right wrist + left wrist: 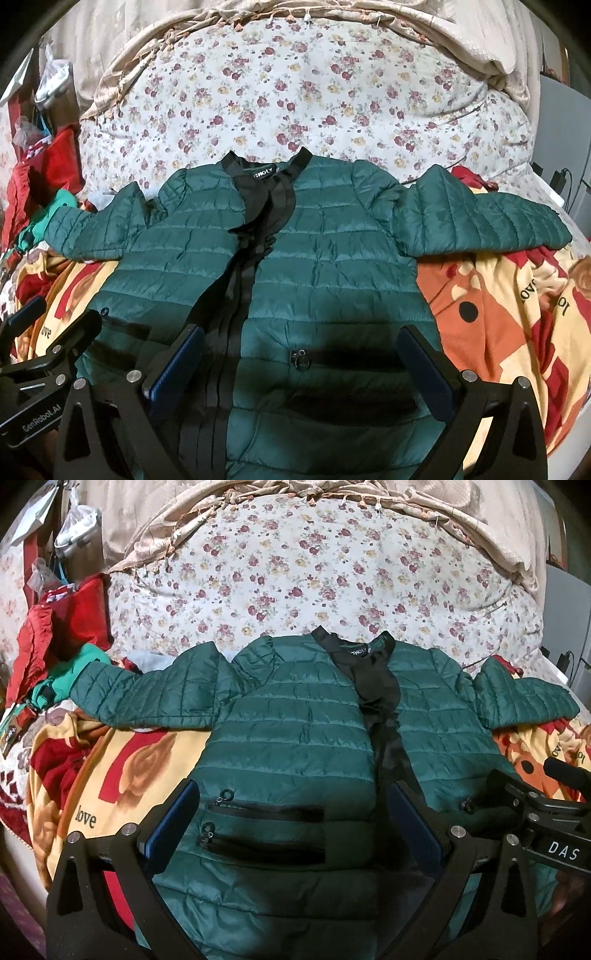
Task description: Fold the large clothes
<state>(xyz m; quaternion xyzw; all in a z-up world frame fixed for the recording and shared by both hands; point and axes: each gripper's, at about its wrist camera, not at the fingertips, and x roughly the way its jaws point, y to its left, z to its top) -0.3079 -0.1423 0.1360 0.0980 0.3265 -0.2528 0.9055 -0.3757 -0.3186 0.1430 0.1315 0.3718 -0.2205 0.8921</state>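
Observation:
A dark green quilted jacket lies flat and face up on the bed, front unzipped, black lining and collar showing, both sleeves spread sideways. My left gripper hovers open above the jacket's lower left panel with its two zip pockets. My right gripper is open above the lower right panel and its pocket zip. Neither gripper holds cloth. In the left wrist view the right gripper shows at the right edge; in the right wrist view the left gripper shows at the left edge.
A floral quilt covers the bed behind the jacket, with a beige blanket bunched at the back. A yellow, red and orange printed blanket lies under the jacket. Red and teal clothes are piled at the left.

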